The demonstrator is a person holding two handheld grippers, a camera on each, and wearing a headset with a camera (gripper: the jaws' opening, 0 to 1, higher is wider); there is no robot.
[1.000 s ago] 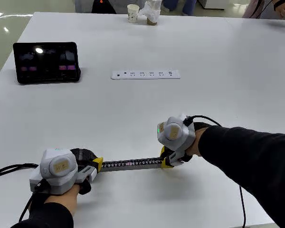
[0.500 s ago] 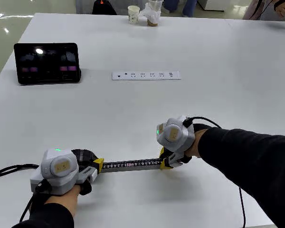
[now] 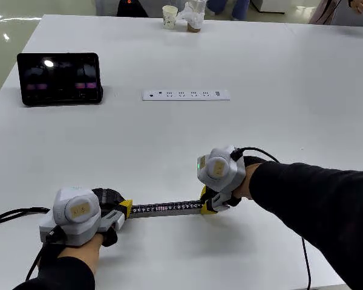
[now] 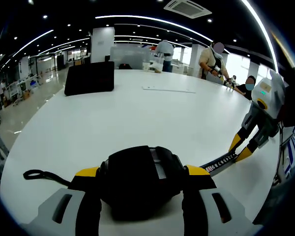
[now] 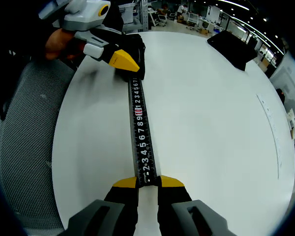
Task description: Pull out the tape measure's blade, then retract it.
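The right gripper (image 3: 206, 206) slid slightly toward the left gripper (image 3: 120, 211). Its fingers pinch the black numbered blade (image 3: 166, 208) by its tip. The left fingers squeeze the round black tape measure (image 4: 137, 177) near the front edge of the big white tabletop (image 3: 242, 66).

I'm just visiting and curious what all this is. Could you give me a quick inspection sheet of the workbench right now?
Surface: white table.
Job's things: tape measure case clamped in the left gripper; blade extended along the table, its tip pinched by the right gripper.
Clutter: tablet and power strip mid-table; paper cup at the far edge.
Grippers: both hand-held, both shut.
Cables: black cable off the right gripper; black strap loop beside the case.
Surroundings: open hall with ceiling lights; people beyond the table.
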